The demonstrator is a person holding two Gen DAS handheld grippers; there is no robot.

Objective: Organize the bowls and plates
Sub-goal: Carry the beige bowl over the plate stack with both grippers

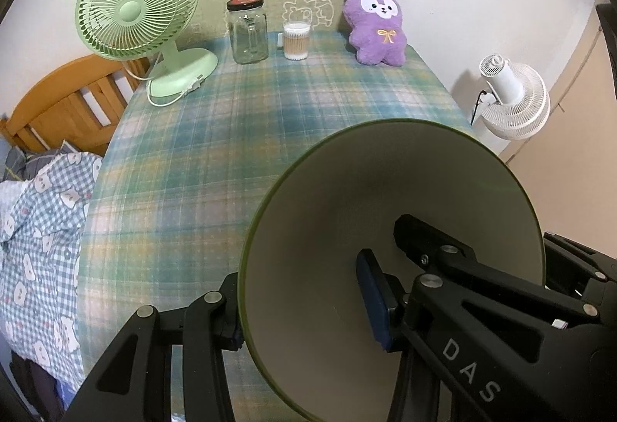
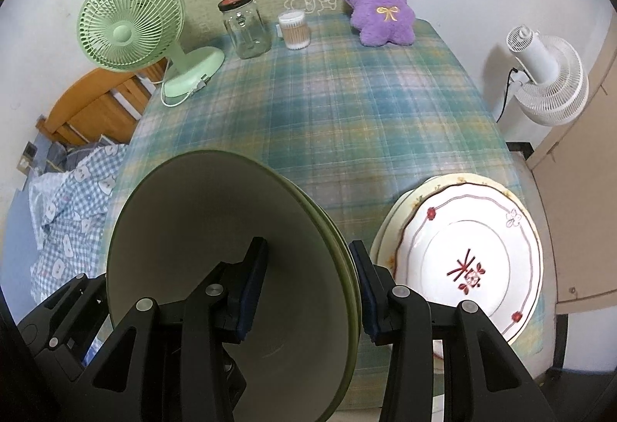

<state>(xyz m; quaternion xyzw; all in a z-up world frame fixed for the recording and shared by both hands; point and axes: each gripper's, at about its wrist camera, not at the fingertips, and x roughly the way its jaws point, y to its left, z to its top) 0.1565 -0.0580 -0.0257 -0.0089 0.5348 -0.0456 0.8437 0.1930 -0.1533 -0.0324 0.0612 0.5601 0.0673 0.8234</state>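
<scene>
A large green bowl with a pale inside hangs tilted above the plaid table, held from both sides. My left gripper is shut on its left wall, one pad inside and the other finger outside. My right gripper is shut on the right wall of the bowl, where two nested green rims show. The right gripper's finger also appears inside the bowl in the left wrist view. A white plate with red flowers lies on a cream plate at the table's right front.
At the back of the table stand a green desk fan, a glass jar, a tub of cotton swabs and a purple plush toy. A bed with checked bedding is left; a white fan is right.
</scene>
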